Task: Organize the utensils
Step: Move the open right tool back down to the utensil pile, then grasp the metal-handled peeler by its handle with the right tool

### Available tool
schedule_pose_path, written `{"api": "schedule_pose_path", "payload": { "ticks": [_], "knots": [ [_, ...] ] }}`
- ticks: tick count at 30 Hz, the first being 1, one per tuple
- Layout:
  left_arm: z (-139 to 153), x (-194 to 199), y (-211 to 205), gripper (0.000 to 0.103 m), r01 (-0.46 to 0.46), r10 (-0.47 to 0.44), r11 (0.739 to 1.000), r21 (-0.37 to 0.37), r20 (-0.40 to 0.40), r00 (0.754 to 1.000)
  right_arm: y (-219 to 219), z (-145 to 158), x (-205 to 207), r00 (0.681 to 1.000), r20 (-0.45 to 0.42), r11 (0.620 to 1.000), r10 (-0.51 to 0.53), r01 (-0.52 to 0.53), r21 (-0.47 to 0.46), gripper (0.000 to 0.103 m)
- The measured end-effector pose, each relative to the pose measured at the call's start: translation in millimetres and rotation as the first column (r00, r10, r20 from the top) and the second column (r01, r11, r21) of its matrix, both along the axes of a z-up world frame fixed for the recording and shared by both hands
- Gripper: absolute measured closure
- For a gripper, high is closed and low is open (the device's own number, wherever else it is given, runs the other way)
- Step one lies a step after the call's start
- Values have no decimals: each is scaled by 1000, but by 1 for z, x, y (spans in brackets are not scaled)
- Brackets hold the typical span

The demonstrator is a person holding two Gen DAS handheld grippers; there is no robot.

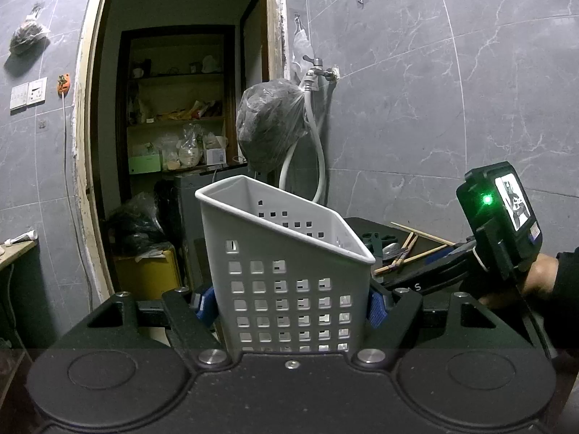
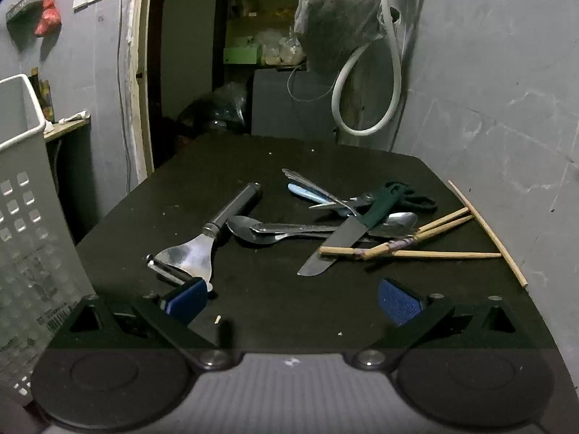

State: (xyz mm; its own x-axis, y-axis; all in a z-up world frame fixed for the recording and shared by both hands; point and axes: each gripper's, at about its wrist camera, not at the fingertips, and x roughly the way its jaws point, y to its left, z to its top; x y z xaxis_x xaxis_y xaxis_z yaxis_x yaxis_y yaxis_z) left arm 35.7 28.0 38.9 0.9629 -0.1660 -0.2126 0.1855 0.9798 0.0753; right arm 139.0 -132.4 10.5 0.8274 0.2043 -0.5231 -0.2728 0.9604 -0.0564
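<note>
My left hand-held gripper (image 1: 289,305) clamps the light, stiff caddy (image 1: 286,253); right hand-held gripper (image 2: 291,302) gapes wide, peeler (image 2: 202,242) just ahead-left, slippery steel, grab its handle.

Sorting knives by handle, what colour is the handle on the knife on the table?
Dark green handle, right wrist view.

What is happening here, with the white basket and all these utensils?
A person is sorting utensils with two handheld grippers. The left gripper is shut on the white basket, which looks empty. The right gripper is open above the black table, near the peeler; knife, spoons and chopsticks are not yet collected.
</note>
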Motion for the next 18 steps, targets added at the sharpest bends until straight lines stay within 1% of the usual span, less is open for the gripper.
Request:
{"api": "schedule_pose_path", "payload": {
  "ticks": [9, 18],
  "knots": [
    [0, 0, 0, 26, 0, 0, 1000, -1, -1, 1000, 1, 5, 7, 1000, 3, 999, 9, -9, -31, 0],
    [0, 0, 0, 26, -1, 1, 1000, 0, -1, 1000, 14, 17, 23, 997, 39, 995, 63, -59, -83, 0]
  ]
}}
